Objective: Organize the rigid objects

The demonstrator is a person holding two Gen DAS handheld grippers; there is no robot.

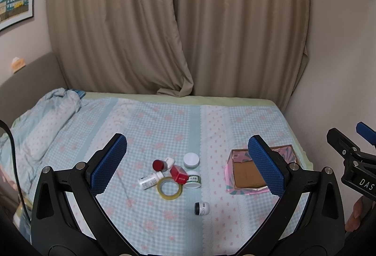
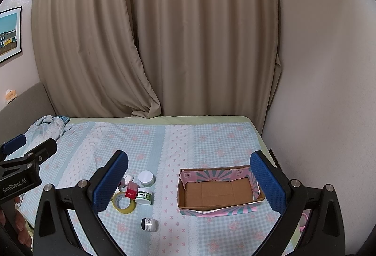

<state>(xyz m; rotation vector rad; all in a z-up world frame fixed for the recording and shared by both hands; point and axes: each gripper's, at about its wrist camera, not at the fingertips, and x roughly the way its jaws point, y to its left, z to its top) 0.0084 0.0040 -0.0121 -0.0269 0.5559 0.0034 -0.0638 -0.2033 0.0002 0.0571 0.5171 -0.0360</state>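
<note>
Right wrist view: "GenRobot.AI" on left tongs, parted.

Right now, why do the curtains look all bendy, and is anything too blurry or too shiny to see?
Left wrist view: the fisheye lens bows the curtains and darkens the corners; soft, even light, no glare; the tape roll looks sharp, but the small bottles' labels are too tiny to read. Right wrist view: same bending; the cardboard box is clear, with only faint shadows.
</note>
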